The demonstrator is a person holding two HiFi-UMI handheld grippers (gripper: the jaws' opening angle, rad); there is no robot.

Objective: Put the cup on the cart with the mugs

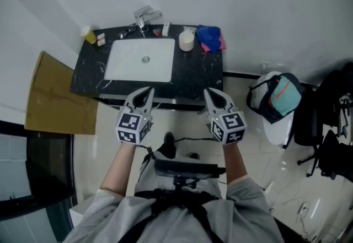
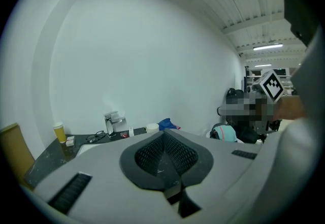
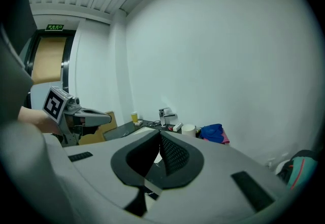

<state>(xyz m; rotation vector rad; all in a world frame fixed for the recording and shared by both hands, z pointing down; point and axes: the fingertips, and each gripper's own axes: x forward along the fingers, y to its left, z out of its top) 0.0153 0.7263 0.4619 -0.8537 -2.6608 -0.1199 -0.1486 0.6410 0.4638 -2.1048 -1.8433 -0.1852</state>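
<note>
A cream cup (image 1: 186,41) stands on the black counter (image 1: 207,71) at the back, right of the white sink (image 1: 140,60). The cup (image 2: 152,128) is small and far off in the left gripper view, and the cup (image 3: 188,129) sits beside a blue cloth in the right gripper view. My left gripper (image 1: 148,92) and right gripper (image 1: 211,93) hover side by side at the counter's front edge, both shut and holding nothing. The cup is well beyond both. No cart or mugs are in view.
A faucet (image 1: 142,19), blue cloth (image 1: 209,38) and yellow cup (image 1: 87,34) line the counter's back. Cardboard (image 1: 52,96) leans at the left. A bag on a white seat (image 1: 276,96) and a black office chair (image 1: 325,131) stand at the right.
</note>
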